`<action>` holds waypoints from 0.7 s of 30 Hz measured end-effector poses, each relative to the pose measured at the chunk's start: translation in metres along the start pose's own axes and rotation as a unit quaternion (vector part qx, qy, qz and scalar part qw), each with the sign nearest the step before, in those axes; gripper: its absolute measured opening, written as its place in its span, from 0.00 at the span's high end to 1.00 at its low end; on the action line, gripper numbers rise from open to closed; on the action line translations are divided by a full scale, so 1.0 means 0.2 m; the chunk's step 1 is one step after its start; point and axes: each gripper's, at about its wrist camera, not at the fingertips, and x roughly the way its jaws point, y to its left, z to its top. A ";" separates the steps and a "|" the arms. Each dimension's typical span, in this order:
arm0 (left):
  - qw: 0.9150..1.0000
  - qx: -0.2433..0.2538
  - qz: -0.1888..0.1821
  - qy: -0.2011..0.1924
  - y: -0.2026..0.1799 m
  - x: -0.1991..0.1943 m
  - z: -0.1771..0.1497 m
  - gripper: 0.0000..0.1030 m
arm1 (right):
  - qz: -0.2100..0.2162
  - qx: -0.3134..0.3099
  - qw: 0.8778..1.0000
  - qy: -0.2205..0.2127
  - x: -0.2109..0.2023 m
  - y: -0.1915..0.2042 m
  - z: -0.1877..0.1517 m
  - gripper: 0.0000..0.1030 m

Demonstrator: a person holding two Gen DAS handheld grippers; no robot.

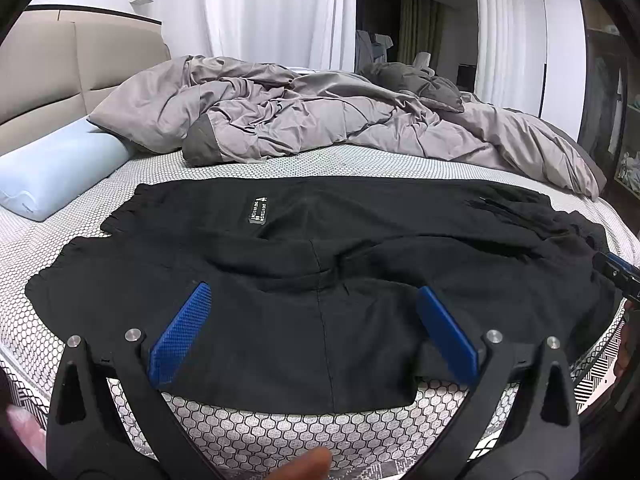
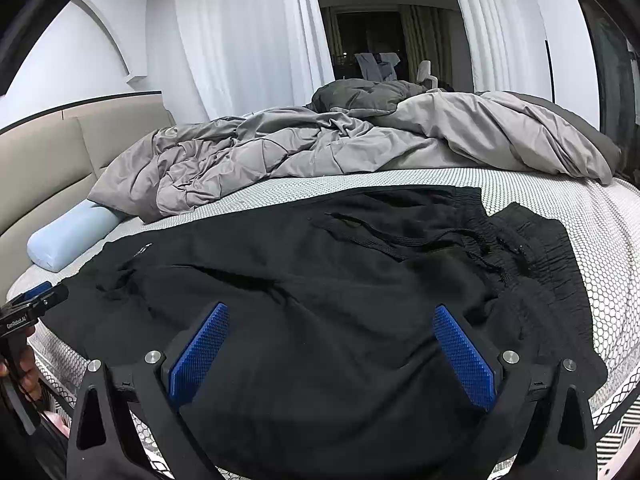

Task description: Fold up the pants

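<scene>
left wrist view: the black pants [image 1: 320, 264] lie spread crosswise on the near part of the bed [image 1: 280, 164], cuffs to the left, waist off to the right, one leg laid over the other with a bunched ridge through the middle. the left tongs [image 1: 314, 300] stand wide, blue pads hovering over the near edge of the cloth, gripping nothing. a grey duvet [image 1: 320, 112] is heaped at the far side and a pale blue pillow [image 1: 52, 176] sits far left. the right tongs show only as a tip at the right edge.

right wrist view: the right tongs [image 2: 332, 328] are also spread wide over the pants [image 2: 320, 280], near the waistband and drawstring [image 2: 400, 240] at the right, holding nothing.

my read is that the lengthwise fold looks done; smoothing and the crosswise folds remain. no containers are in sight.
</scene>
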 end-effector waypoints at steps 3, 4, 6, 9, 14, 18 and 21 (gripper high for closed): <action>1.000 0.000 0.000 0.000 0.00 0.00 0.00 0.01 | 0.001 -0.001 1.000 0.001 0.00 0.00 0.00 0.00; 1.000 0.000 -0.001 0.000 0.00 0.00 0.00 0.01 | 0.001 -0.002 1.000 0.001 0.00 0.01 0.00 0.00; 1.000 0.000 0.000 0.000 0.00 0.00 0.00 0.01 | 0.001 -0.004 1.000 0.002 0.00 0.01 0.00 0.00; 1.000 0.000 0.000 0.000 0.00 0.00 0.00 0.01 | 0.001 -0.003 1.000 0.002 0.00 0.01 0.00 0.00; 1.000 0.001 -0.001 0.000 0.00 0.00 0.00 0.01 | 0.001 -0.004 1.000 0.002 0.00 0.01 0.00 0.00; 1.000 0.001 0.000 0.000 0.00 0.00 0.00 0.01 | 0.001 -0.004 1.000 0.002 0.00 0.01 0.00 0.00; 1.000 -0.001 -0.002 0.000 0.00 0.00 0.00 0.01 | 0.001 -0.005 1.000 0.001 0.00 0.01 0.00 0.00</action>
